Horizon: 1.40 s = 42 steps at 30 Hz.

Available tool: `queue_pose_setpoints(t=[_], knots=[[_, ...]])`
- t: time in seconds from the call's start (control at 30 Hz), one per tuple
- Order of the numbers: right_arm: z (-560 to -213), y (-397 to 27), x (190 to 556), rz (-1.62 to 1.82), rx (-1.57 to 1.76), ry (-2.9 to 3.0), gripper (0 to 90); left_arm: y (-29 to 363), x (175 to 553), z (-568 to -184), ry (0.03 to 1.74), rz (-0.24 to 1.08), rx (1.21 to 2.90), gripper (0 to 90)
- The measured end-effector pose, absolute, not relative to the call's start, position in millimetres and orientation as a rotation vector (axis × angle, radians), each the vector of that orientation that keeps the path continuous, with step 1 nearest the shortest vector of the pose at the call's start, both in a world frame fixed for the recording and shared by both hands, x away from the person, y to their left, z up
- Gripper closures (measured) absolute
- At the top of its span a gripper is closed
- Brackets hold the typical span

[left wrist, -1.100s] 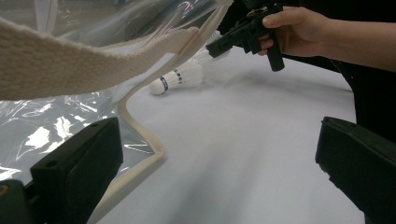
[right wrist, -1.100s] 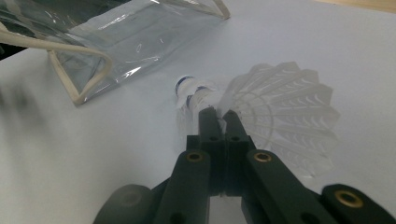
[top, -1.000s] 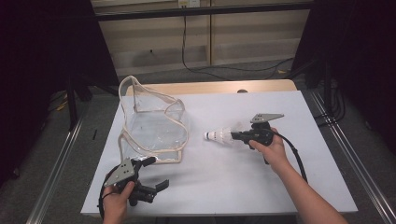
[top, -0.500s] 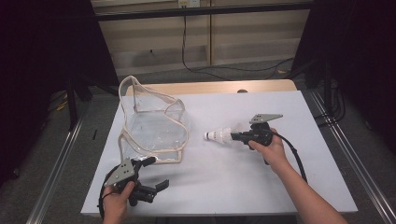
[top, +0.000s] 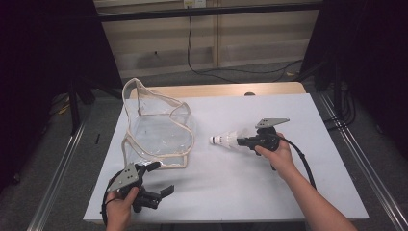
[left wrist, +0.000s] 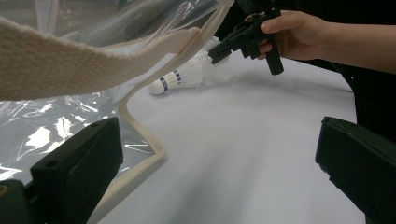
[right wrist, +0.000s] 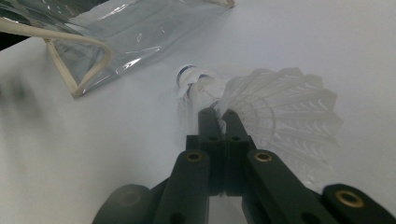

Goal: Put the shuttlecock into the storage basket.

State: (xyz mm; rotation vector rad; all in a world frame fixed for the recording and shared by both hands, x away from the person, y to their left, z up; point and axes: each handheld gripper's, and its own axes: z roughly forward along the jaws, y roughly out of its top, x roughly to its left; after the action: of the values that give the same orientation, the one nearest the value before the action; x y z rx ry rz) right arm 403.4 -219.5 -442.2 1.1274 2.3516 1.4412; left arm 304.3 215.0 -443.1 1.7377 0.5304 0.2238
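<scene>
In the high view's lower left, the left gripper rests on the white table, jaws wide and empty. Left of centre lies the clear bag, its contents indiscernible. Right of centre, the right gripper pinches the shuttlecock by its skirt, partly hiding the feathers.

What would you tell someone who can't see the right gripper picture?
The right gripper has its black fingers pinched shut on the feather skirt of a white shuttlecock lying on a white table. A clear plastic bag with cream edging lies beyond it at the upper left.
</scene>
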Motion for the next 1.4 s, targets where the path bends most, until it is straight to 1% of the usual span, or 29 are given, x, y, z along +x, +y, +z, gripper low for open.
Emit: queue_pose_setpoints(t=[0.27, 0.53, 0.67, 0.8, 0.87, 0.9, 0.97, 1.0, 1.07, 1.4], knots=[[-443.4, -219.5, 403.5, 1.431, 1.139, 2.359, 88.8, 214.9, 304.4, -443.0, 0.530, 0.223, 1.737, 0.8], [-447.0, -219.6, 402.7, 1.356, 1.160, 2.394, 77.1, 215.9, 304.1, -442.6, 0.532, 0.226, 1.736, 0.9], [-445.2, -221.8, 401.0, 1.306, 1.146, 2.405, 74.8, 215.8, 304.1, -442.7, 0.530, 0.226, 1.736, 0.8], [-443.6, -226.3, 399.3, 1.280, 1.149, 2.411, 74.2, 215.7, 304.1, -442.5, 0.530, 0.227, 1.736, 0.9], [-443.1, -227.7, 398.5, 1.254, 1.136, 2.422, 74.6, 215.4, 304.1, -442.6, 0.531, 0.226, 1.735, 0.9], [-443.1, -227.9, 398.0, 1.242, 1.138, 2.427, 76.4, 215.3, 304.1, -442.5, 0.531, 0.227, 1.738, 0.9], [-443.8, -228.0, 397.4, 1.238, 1.131, 2.449, 81.3, 214.9, 303.9, -442.5, 0.532, 0.225, 1.737, 0.8], [-444.2, -227.6, 397.1, 1.237, 1.131, 2.449, 85.8, 214.9, 303.9, -442.4, 0.531, 0.226, 1.738, 0.9], [-444.6, -226.6, 397.0, 1.244, 1.125, 2.458, 89.0, 214.9, 304.0, -442.5, 0.532, 0.225, 1.737, 0.9], [-442.8, -224.1, 397.8, 1.318, 1.118, 2.434, 90.0, 215.0, 304.2, -442.7, 0.530, 0.227, 1.738, 0.9]])
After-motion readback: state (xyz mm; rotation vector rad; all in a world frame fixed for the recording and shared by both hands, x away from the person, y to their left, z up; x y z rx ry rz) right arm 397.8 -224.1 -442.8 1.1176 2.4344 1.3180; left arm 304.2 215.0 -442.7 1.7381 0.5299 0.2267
